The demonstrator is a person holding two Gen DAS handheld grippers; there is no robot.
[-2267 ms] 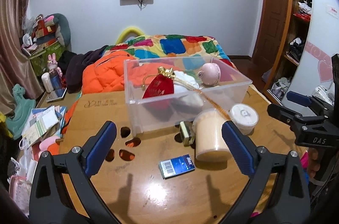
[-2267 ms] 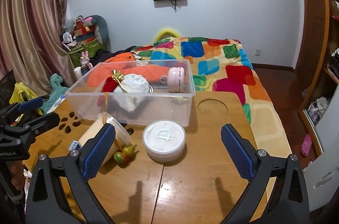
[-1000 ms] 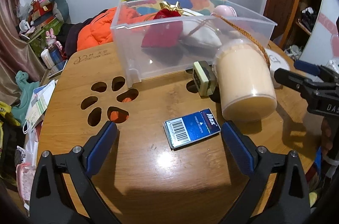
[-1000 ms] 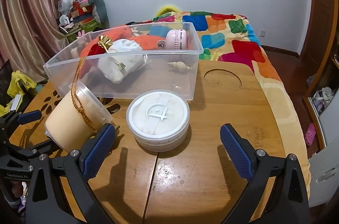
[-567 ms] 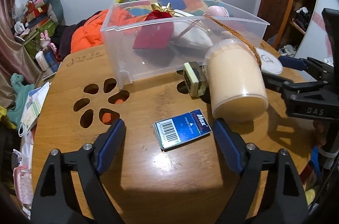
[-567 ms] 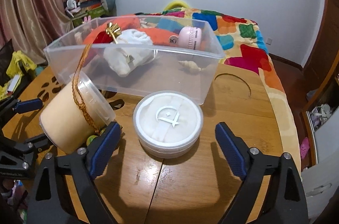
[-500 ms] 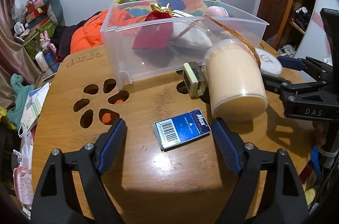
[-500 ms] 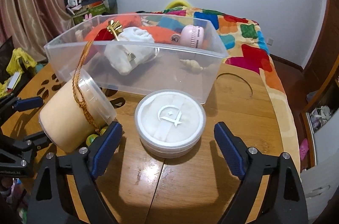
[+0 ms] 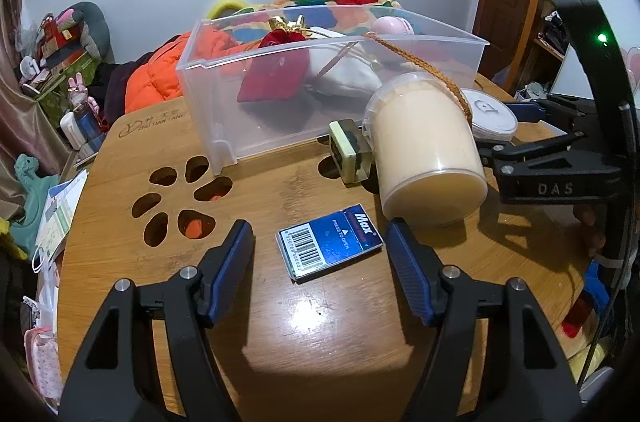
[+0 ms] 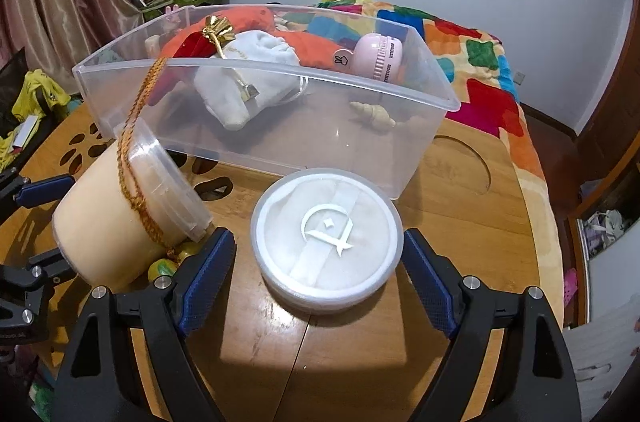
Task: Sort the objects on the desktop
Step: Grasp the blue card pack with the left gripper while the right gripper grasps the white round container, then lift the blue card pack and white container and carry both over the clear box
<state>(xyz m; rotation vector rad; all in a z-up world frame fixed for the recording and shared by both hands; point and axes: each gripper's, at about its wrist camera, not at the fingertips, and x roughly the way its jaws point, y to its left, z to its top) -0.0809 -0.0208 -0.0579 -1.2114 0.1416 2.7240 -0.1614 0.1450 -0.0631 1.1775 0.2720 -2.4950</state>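
Both pairs of tongs are closing but neither grips anything yet. The left tongs [image 9: 320, 254] straddle the flat blue box [image 9: 330, 248] lying on the table [image 9: 320, 350], with a gap on each side between pad and box. The right tongs [image 10: 318, 276] bracket the round white tin [image 10: 326, 236], which sits just in front of the clear bin [image 10: 256, 106]; its pads look almost at the tin's sides.

The blue box is thin and sits low, so I'd worry the pads ride over its top edge or skate it across the glossy wood instead of pinching it. It also lies askew to the pads, so it may twist out.

The tilted cream tub [image 10: 120, 214] leans close beside the right tongs' near pad; a nudge could roll it, dragging its gold cord [image 10: 134, 162] and the small green fruit charms [image 10: 164, 264] beneath.
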